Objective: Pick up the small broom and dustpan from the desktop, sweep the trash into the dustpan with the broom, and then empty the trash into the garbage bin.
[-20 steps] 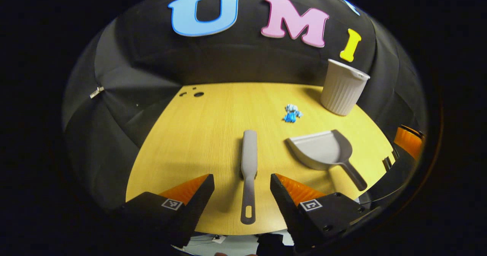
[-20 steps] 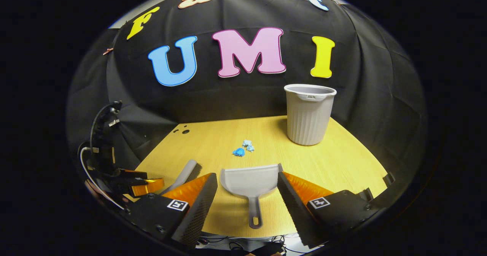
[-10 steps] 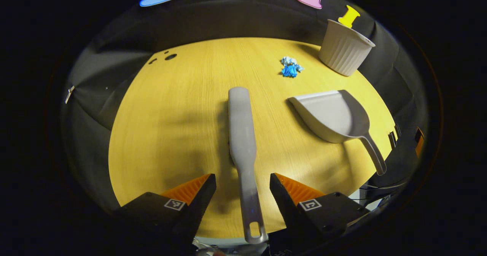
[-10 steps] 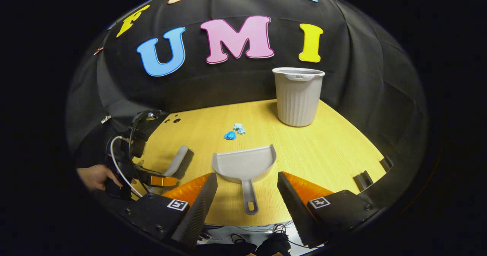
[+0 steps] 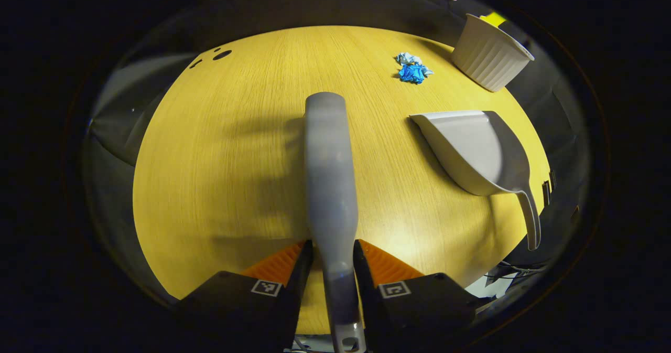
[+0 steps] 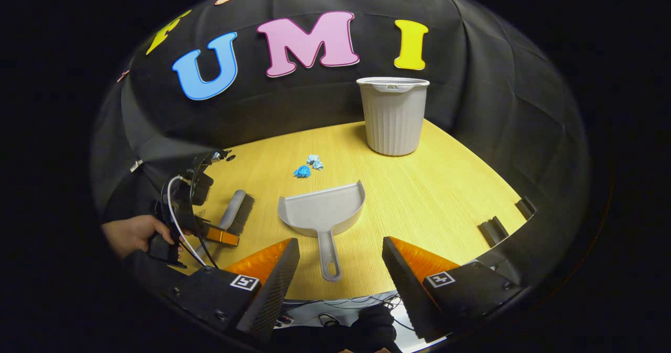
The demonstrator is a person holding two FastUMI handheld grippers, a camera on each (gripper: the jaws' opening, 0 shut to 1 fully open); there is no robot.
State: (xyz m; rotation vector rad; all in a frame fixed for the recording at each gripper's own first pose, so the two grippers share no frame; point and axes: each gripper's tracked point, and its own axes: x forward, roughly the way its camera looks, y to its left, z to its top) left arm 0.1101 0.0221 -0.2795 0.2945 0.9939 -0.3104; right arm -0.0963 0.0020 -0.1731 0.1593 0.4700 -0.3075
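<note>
Desktop [image 5: 220, 174] spans wide around broom [image 5: 327, 174], pinched by left gripper [image 5: 332, 261].

A yellow wood-grain table [image 6: 451, 195] fills the booth, backed by a black cloth wall [image 6: 498, 96]. 3 dark holes [image 5: 221, 55] sit near the table's far left corner. 2 dark slots [image 6: 493, 231] notch its right edge. Loose cables [image 6: 335, 319] hang below the near edge.
</note>
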